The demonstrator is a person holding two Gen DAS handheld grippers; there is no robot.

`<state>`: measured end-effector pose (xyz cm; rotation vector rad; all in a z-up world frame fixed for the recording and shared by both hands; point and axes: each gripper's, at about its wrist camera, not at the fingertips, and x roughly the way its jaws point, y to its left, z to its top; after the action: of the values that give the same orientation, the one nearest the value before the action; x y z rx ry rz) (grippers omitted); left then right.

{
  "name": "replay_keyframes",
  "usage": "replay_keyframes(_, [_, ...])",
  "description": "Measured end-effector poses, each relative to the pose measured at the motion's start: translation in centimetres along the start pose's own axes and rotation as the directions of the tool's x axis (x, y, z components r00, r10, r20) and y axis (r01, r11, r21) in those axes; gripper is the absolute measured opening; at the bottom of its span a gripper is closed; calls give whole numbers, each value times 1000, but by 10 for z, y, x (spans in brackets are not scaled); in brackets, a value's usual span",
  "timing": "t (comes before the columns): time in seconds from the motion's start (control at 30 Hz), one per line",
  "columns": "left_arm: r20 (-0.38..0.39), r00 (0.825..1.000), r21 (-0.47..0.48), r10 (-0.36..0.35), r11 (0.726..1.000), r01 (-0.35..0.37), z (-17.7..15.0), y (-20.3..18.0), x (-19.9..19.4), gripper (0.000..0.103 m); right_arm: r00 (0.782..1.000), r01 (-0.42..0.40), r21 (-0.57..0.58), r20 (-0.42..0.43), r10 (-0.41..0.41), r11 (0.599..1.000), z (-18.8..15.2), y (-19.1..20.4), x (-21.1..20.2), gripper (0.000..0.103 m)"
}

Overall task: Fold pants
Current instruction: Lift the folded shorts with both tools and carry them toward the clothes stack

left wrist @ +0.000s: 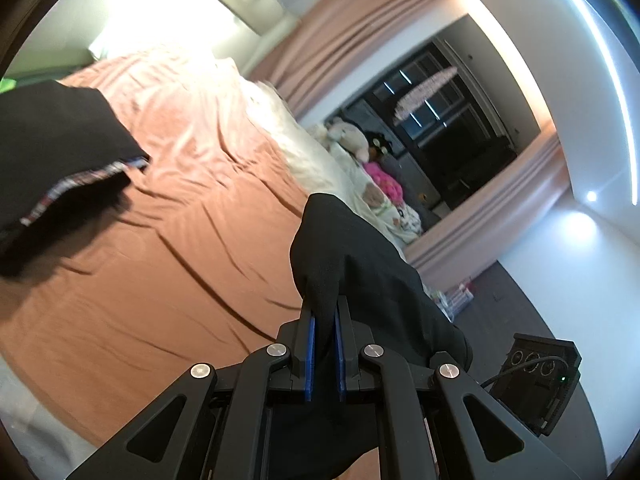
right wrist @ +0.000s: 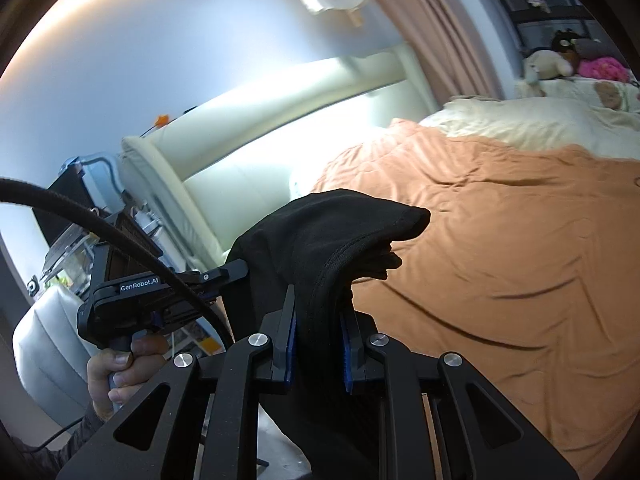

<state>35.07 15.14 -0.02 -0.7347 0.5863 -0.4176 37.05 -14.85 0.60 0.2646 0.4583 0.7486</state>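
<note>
left tongs [left wrist: 324, 312] pinch soft black pants [left wrist: 360, 264] | right tongs [right wrist: 318, 300] pinch thick, seemingly folded hem

Left tongs [left wrist: 324, 320]: black linkage arms, blue pads, silver pivot screws | Right tongs [right wrist: 318, 316]: same build | Lower left, right wrist view: other unit marked "GenRobot.AI", braided black cable [right wrist: 120, 236], bare-skinned hand [right wrist: 116, 376], dark sleeve

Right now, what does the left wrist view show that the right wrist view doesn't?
Only the left wrist view shows a second black garment with a plaid lining at the bed's far side, and the floor. Only the right wrist view shows the other tongs, hand-held, and the cream headboard. Both show black pants clamped in their own tongs, the orange bedspread and the plush toys.
</note>
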Motion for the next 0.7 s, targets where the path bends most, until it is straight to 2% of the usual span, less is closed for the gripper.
replay_keyframes(0.37, [64, 996, -27, 63, 998, -61, 38, 54, -55, 8, 996, -78, -41, -47, 76, 996, 12, 29, 65, 14])
replay_keyframes(0.7, [148, 981, -19, 123, 992, -121, 89, 89, -102, 8, 987, -148, -82, -82, 141, 986, 32, 75, 137, 14])
